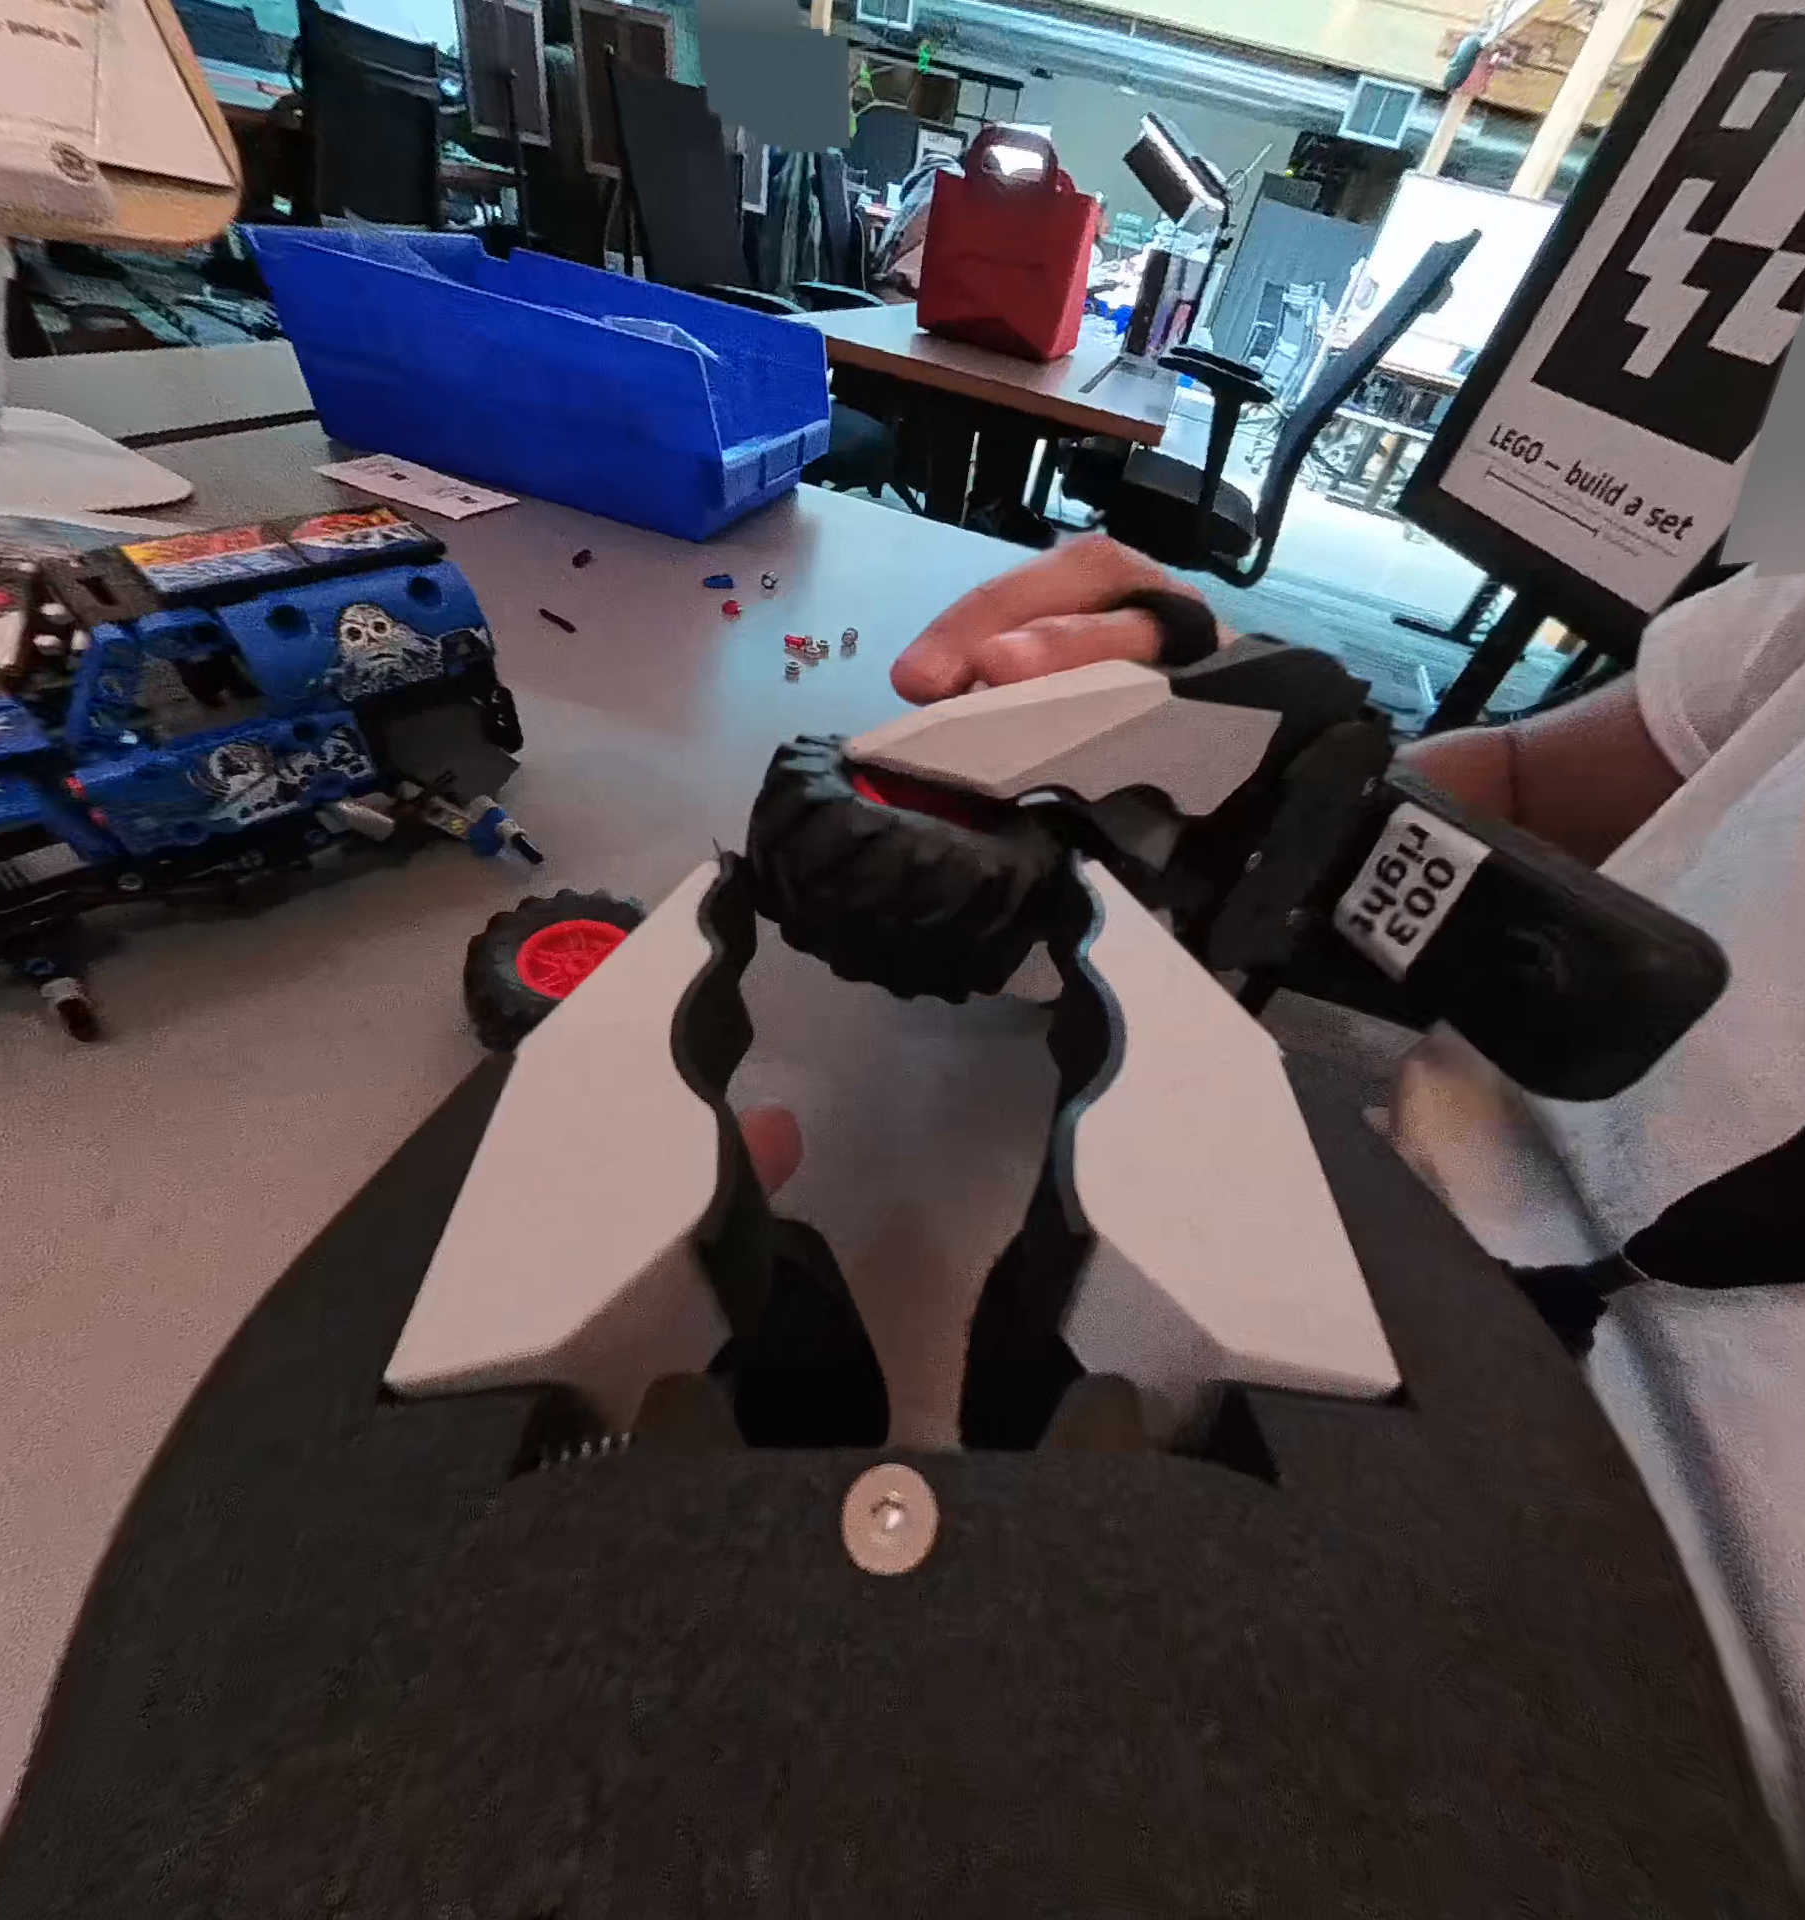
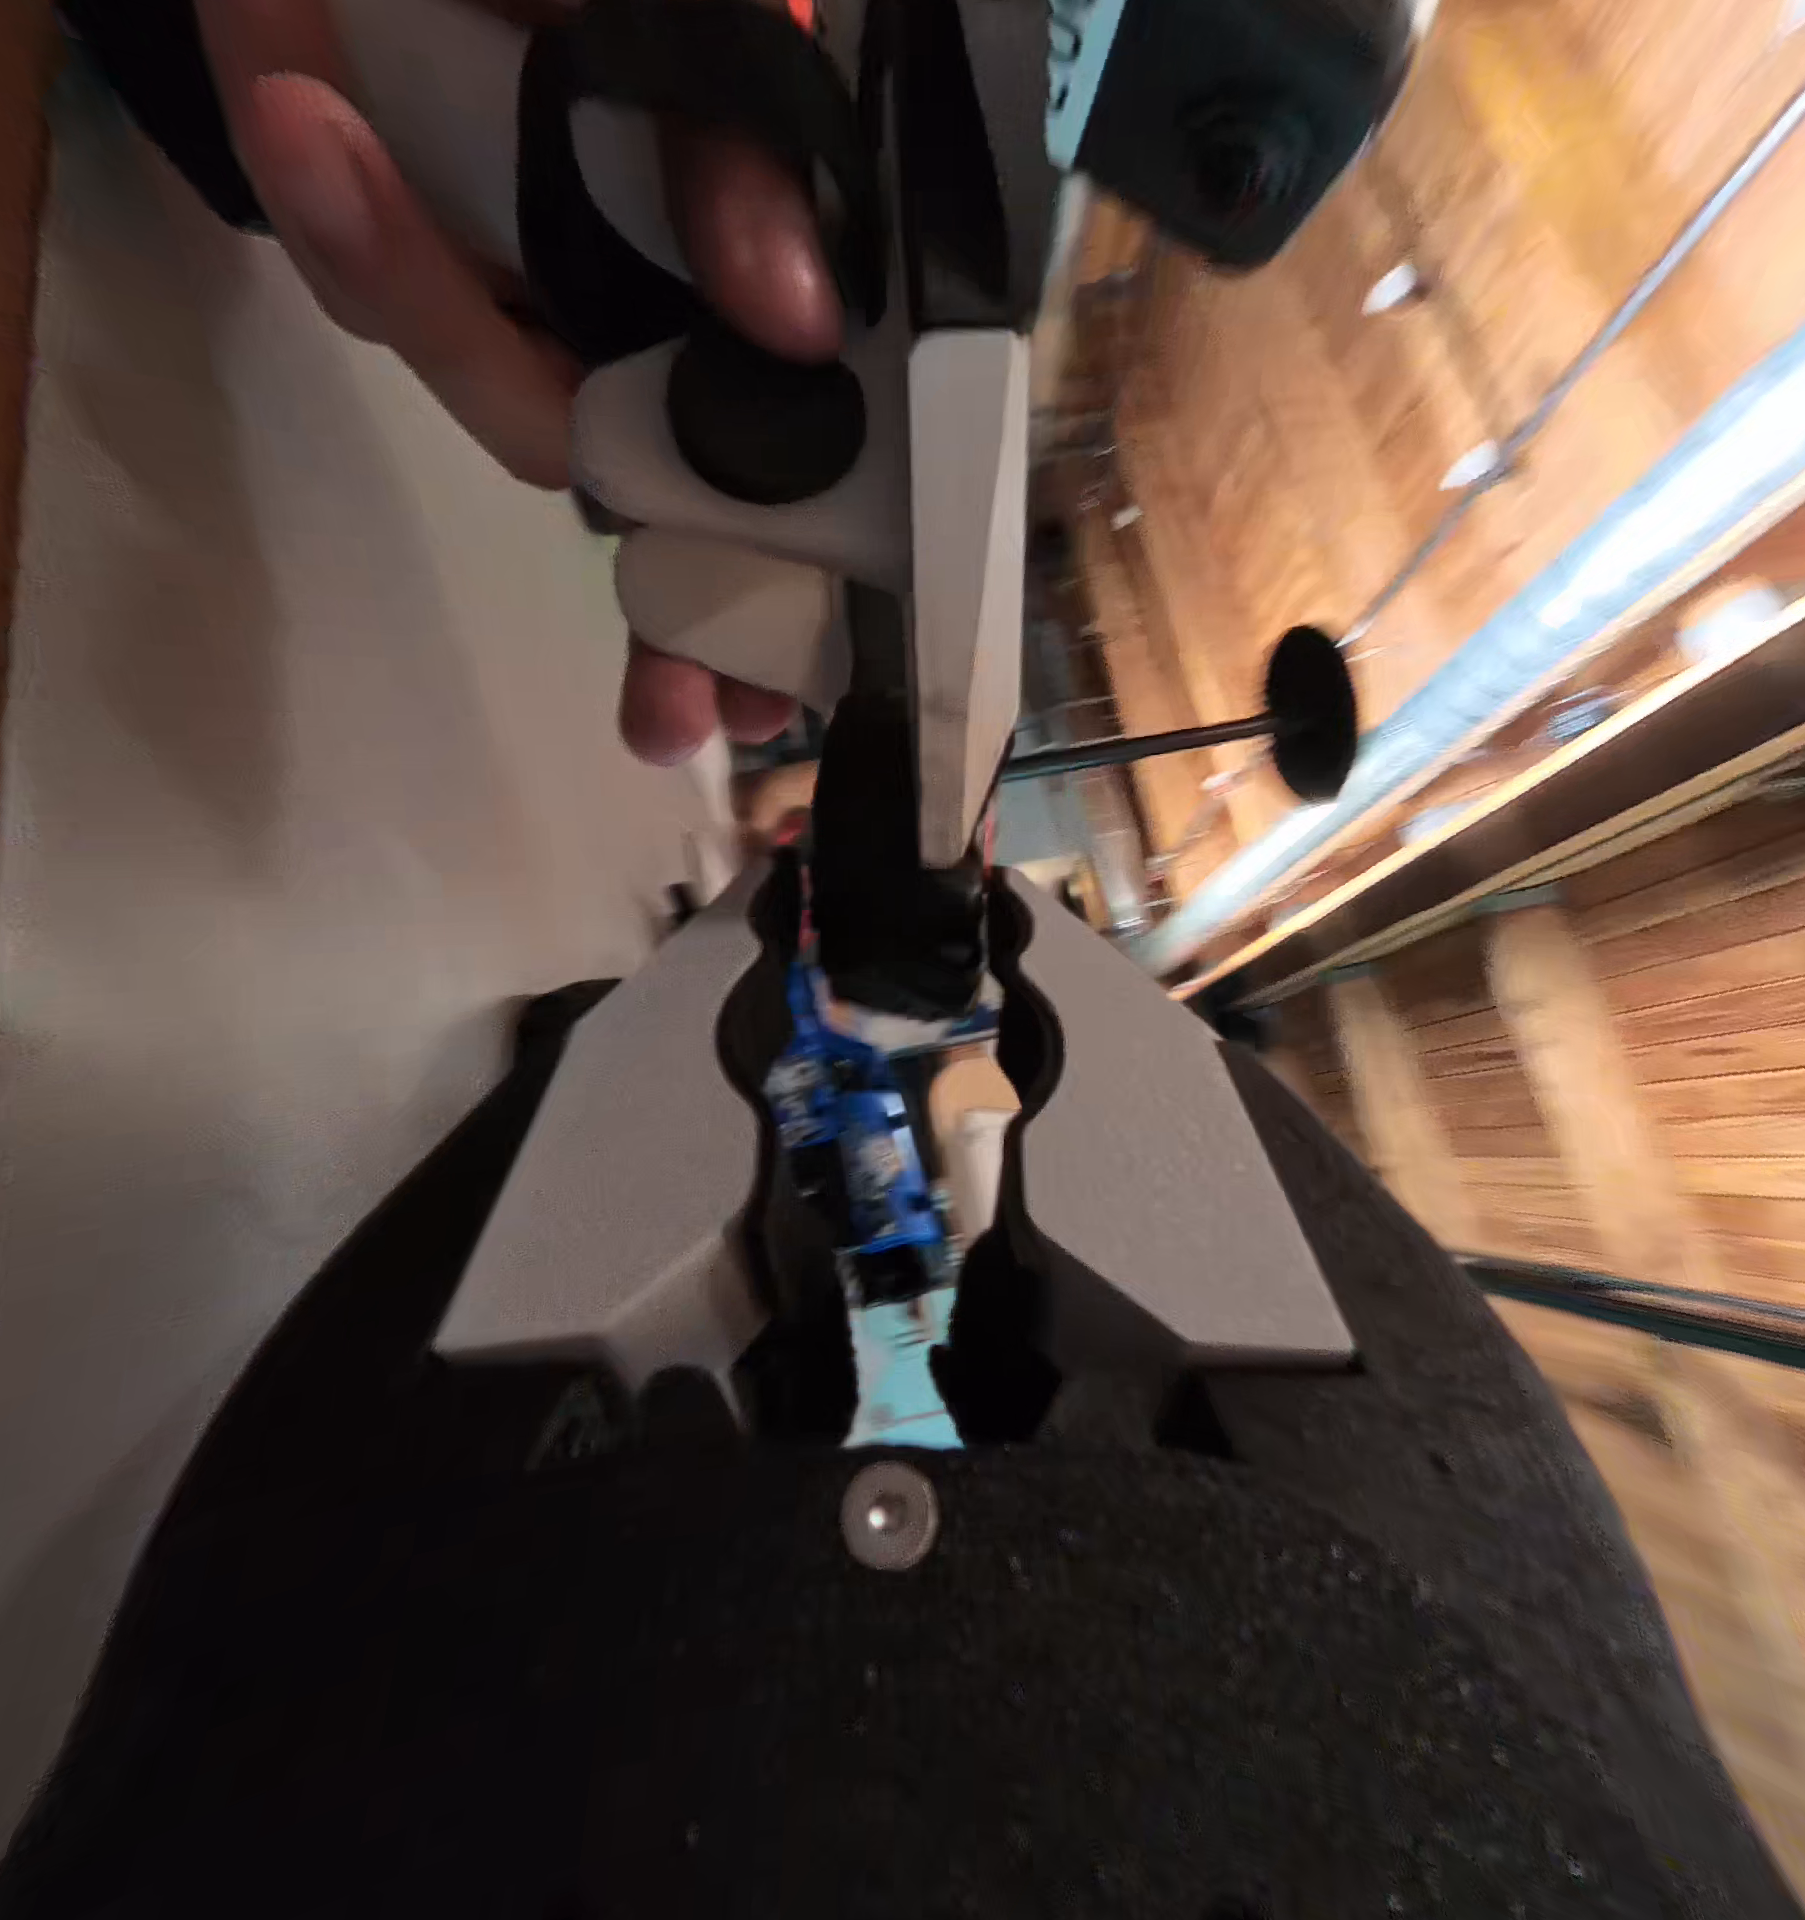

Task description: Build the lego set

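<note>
- A black knobbly wheel point(image 1: 903, 883) with a red hub hangs above the tabletop point(image 1: 254, 1143), pinched in the right claw point(image 1: 867, 805), whose fingers close across its hub faces.
- The left claw point(image 1: 903, 914) stands wide apart, its tips flanking the tyre tread; whether they touch it cannot be told.
- The tyre is probably light, rubbery and grippy; the hard hub gives the firmest hold.
- A second wheel point(image 1: 550, 961) lies beside the blue truck point(image 1: 212, 727) towards the tabletop's left edge.
- Loose small parts point(image 1: 815, 644) sit farther back; bare surface between gives room.
</note>
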### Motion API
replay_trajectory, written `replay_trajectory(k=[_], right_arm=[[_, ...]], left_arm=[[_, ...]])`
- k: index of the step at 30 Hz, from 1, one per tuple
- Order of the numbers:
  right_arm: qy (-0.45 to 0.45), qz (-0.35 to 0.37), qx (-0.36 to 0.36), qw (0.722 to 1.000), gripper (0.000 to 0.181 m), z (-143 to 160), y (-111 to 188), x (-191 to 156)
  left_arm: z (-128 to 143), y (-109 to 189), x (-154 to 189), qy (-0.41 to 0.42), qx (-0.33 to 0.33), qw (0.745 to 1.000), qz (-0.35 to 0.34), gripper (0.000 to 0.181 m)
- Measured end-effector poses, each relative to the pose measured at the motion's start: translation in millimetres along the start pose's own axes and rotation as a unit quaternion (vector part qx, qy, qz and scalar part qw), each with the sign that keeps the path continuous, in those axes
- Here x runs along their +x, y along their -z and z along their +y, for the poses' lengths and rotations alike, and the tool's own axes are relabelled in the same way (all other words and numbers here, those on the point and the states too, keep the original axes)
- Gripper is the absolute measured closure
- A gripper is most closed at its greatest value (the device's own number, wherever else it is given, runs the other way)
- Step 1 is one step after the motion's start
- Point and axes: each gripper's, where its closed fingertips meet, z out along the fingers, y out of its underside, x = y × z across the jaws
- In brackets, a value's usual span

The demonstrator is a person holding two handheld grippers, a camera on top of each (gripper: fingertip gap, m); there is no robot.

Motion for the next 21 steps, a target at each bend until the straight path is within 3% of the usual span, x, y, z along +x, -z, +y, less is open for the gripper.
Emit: replay_trajectory(k=[2, 4, 5, 6, 9, 10, 11, 14, 18, 20, 21], right_arm=[[-0.109, -0.07, -0.02, 0.991, 0.121, 10.4, 4.7, -8.1], [-0.289, -0.133, -0.034, 0.947, 0.121, 21.4, 10.2, -6.8], [-0.395, -0.207, -0.029, 0.894, 0.127, 18.6, 13.1, -14.4], [-0.502, -0.273, -0.013, 0.821, 0.121, 9.9, 15.0, -16.9], [-0.727, -0.368, 0.059, 0.577, 0.112, -11.1, 11.2, 2.8], [-0.764, -0.377, 0.069, 0.519, 0.119, -11.3, 8.8, 6.4], [-0.781, -0.383, 0.075, 0.487, 0.132, -11.6, 8.1, 5.9], [-0.796, -0.379, 0.07, 0.466, 0.152, -13.3, 11.4, -0.7], [-0.791, -0.333, 0.028, 0.513, 0.154, 2.0, 13.7, -5.6], [-0.781, -0.299, 0.023, 0.548, 0.154, 11.0, 15.6, -1.5], [-0.771, -0.3, 0.022, 0.561, 0.154, 10.4, 18.2, -1.1]], left_arm=[[-4.8, 6.6, -11.8, -0.024, 0.004, 0.999, -0.025, 0.126], [-8.3, 16.1, -20.7, -0.085, 0.002, 0.995, -0.048, 0.126], [-9.7, 18.8, -20.6, -0.127, 0.002, 0.991, -0.051, 0.126], [-10.0, 19.3, -18.5, -0.169, 0.0, 0.984, -0.05, 0.126], [-5.8, 11.3, -10.2, -0.268, -0.018, 0.962, -0.038, 0.125], [-3.3, 7.6, -5.1, -0.283, -0.02, 0.958, -0.026, 0.125], [-2.2, 4.0, -0.4, -0.292, -0.015, 0.956, -0.015, 0.125], [2.2, -4.4, 4.5, -0.29, -0.005, 0.957, -0.009, 0.125], [14.0, -9.5, -3.3, -0.257, -0.04, 0.965, -0.046, 0.128], [19.5, -6.8, -5.7, -0.184, -0.068, 0.98, -0.04, 0.142], [15.1, -4.7, -3.0, -0.133, -0.055, 0.989, -0.022, 0.137]])
